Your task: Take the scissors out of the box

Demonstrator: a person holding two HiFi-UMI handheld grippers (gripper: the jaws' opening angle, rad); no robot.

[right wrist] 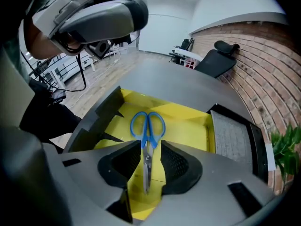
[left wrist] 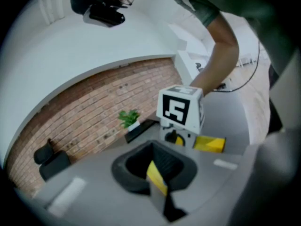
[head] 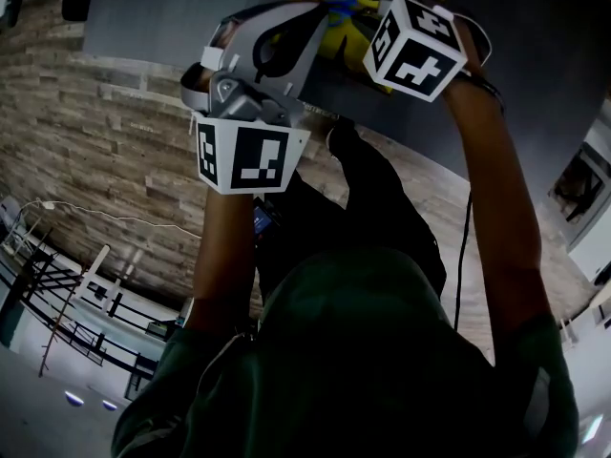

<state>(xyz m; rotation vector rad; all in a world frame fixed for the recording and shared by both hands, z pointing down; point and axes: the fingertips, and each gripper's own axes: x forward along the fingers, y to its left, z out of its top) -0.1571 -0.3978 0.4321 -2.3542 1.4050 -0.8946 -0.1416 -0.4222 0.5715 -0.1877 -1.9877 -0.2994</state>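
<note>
The blue-handled scissors [right wrist: 147,140] lie flat on the yellow floor of the open box [right wrist: 188,121]. Their blades run between the jaws of your right gripper [right wrist: 149,166], which stand wide apart with neither pad touching them. Your left gripper [left wrist: 155,171] has its jaws closed on a yellow-lined flap [left wrist: 156,178] of the box, which sits on the grey counter [right wrist: 188,81].

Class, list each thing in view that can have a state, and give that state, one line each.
scissors, blades closed, lying in the box, not gripped.
box, open, yellow inside.
right tool, open, jaws either side of the scissors' blades.
left tool, shut on the box flap.
</note>
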